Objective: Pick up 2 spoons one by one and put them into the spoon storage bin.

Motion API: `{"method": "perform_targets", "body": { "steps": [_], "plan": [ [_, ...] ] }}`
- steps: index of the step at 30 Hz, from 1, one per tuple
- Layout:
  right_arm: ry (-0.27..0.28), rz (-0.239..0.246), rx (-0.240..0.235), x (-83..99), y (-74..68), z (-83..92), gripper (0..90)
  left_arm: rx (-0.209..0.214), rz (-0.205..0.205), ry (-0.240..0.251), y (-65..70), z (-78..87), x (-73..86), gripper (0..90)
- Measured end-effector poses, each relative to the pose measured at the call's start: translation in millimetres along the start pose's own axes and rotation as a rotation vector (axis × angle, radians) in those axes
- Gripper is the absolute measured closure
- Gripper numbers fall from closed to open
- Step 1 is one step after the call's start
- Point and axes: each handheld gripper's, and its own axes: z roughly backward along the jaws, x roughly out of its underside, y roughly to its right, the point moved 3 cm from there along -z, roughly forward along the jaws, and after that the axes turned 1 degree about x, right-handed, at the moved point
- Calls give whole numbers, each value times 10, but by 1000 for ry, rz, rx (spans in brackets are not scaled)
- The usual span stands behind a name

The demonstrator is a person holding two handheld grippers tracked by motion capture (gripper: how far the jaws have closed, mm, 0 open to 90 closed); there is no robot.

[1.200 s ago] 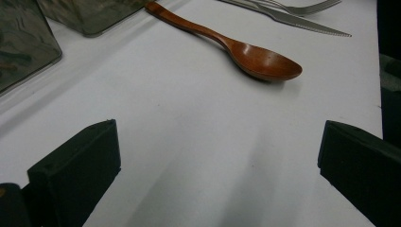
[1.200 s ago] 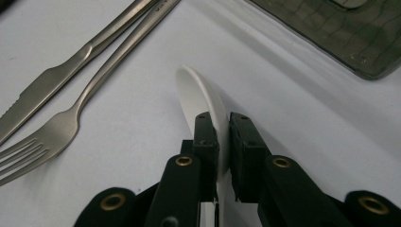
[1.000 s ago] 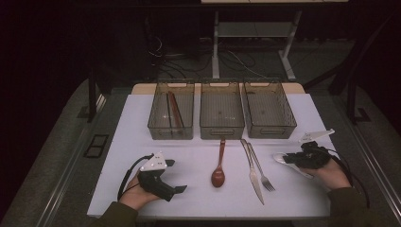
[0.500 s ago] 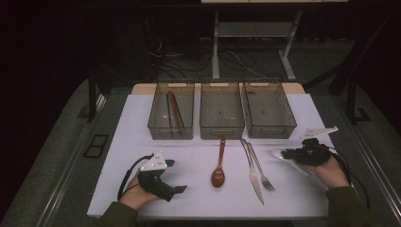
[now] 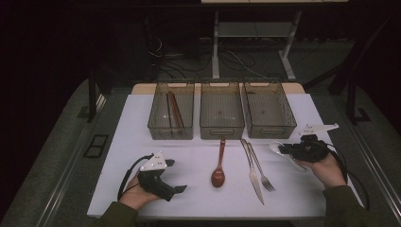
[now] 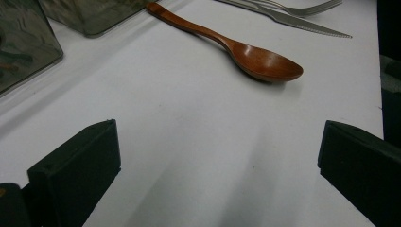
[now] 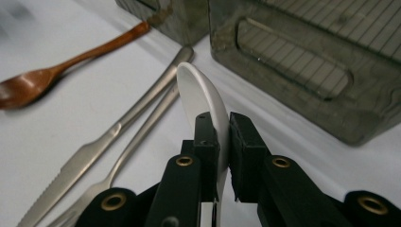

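One white spoon [image 7: 202, 101], three bins [image 5: 222, 111], perhaps.

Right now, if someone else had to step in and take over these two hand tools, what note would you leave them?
Right gripper: shut on the white spoon, held just above the table, in front of the right bin.
Left gripper: open, holding nothing, resting low over the white table, pointing toward the wooden spoon.
Done, by the look of it: chopsticks already lie in the left bin.
Left: the middle bin and right bin look empty. The wooden spoon, knife and fork lie loose on the table; the white spoon probably goes into a bin next.
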Motion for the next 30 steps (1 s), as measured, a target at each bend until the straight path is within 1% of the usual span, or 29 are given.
{"method": "perform_targets", "body": {
  "steps": [6, 12, 18, 19, 21, 22, 26, 30],
  "plan": [
    [35, -8, 8, -130, -19, 4, 824, 0, -2, -5, -2, -3, 0, 0],
    [77, -14, -5, -259, -56, -6, 824, -1, 1, 1, -6, -2, -1, 0],
    [87, -7, -12, -360, -112, -67, 824, 1, 1, -1, 4, -4, -3, 0],
    [83, -8, -17, -374, -127, -71, 824, 1, 3, -1, 4, -4, -2, 0],
    [91, 0, -15, -403, -135, -85, 824, 1, 3, -1, 1, -5, 0, 0],
    [88, -6, -21, -411, -146, -88, 824, 1, 3, -1, 0, -6, -1, 0],
    [97, -3, -15, -453, -156, -98, 824, 2, -3, -4, 1, -11, -3, 0],
    [96, -7, -19, -522, -165, -114, 824, 2, 0, -2, 0, -14, -4, 0]
  ]
}}
